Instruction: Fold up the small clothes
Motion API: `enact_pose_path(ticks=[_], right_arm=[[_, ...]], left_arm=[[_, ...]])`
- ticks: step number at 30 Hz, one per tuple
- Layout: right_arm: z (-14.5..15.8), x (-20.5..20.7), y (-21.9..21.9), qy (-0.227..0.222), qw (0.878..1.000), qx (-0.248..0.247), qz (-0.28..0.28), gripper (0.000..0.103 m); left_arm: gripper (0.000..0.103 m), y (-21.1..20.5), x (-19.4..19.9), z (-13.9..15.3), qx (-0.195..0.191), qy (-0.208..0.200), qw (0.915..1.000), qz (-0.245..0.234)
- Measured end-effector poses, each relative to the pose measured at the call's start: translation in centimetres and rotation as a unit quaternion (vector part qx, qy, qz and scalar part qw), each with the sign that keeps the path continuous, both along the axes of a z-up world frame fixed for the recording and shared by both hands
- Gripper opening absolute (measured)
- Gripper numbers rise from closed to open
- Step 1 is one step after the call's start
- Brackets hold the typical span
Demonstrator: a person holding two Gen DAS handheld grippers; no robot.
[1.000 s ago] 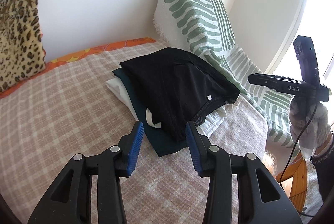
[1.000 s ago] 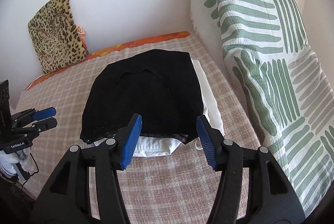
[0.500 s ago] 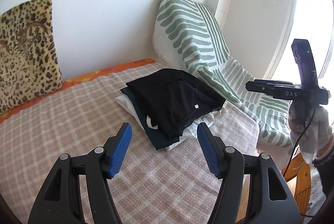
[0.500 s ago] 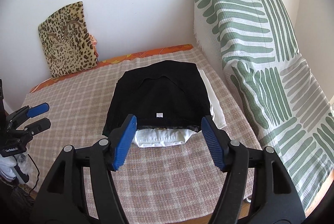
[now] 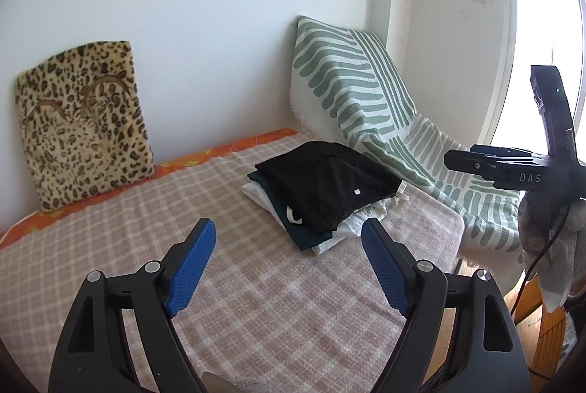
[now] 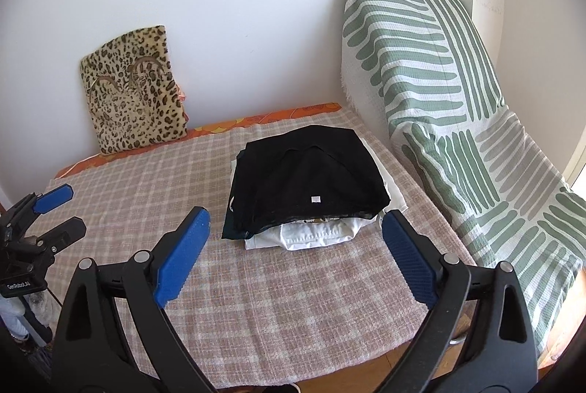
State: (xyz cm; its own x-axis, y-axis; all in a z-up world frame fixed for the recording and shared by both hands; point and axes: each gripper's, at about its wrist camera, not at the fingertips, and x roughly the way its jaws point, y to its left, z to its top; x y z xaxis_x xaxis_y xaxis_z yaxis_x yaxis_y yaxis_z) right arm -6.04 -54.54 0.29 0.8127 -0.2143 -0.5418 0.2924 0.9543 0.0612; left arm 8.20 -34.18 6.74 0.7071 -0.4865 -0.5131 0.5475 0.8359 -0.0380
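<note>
A stack of folded clothes sits on the pink checked blanket [image 6: 293, 301]. A black garment [image 6: 311, 180] lies on top, over a dark teal one [image 5: 300, 232] and a white one [image 6: 315, 235]. The black garment also shows in the left wrist view [image 5: 329, 184]. My left gripper [image 5: 289, 268] is open and empty, held back from the stack and above the blanket. My right gripper [image 6: 293, 257] is open and empty, in front of the stack's near edge. Each gripper shows in the other's view, the right one [image 5: 512, 166] at the far right and the left one [image 6: 47, 221] at the far left.
A leopard-print cushion [image 6: 135, 89] leans on the white wall at the back left. A green-and-white striped throw [image 6: 439, 92] covers a slanted rest on the right. An orange sheet edge [image 6: 256, 122] runs along the wall. The blanket's front edge drops to a wooden floor [image 6: 366, 371].
Both grippers have pulled back and up from the stack and opened wider. The folded stack has stayed in place.
</note>
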Motion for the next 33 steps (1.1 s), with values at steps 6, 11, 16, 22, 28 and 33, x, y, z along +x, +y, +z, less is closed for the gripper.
enact_pose_path(ticks=[6, 11, 16, 22, 28, 33], right_arm=[[-0.1, -1.3, 0.6, -0.004, 1.000, 0.002, -0.010, 0.098], [0.0, -2.2, 0.6, -0.008, 1.000, 0.003, -0.016, 0.099], [0.1, -2.6, 0.6, -0.010, 1.000, 0.003, -0.018, 0.099], [0.2, -3.0, 0.9, -0.011, 1.000, -0.001, -0.017, 0.099], [0.3, -3.1, 1.0, -0.012, 1.000, 0.001, -0.016, 0.099], [0.3, -3.0, 0.9, -0.012, 1.000, 0.003, -0.015, 0.099]], left_arm=[[0.093, 0.9, -1.2, -0.2, 0.002, 0.006, 0.9999, 0.010], [0.101, 1.2, -1.7, -0.6, 0.006, 0.011, 0.9997, 0.020], [0.101, 1.5, -2.1, -0.8, 0.005, 0.016, 0.9996, 0.023], [0.101, 1.5, -2.5, -0.8, 0.008, 0.016, 0.9995, 0.026], [0.101, 1.6, -2.8, -0.8, 0.008, 0.013, 0.9996, 0.023], [0.101, 1.8, -3.1, -0.8, 0.008, 0.013, 0.9998, 0.016]])
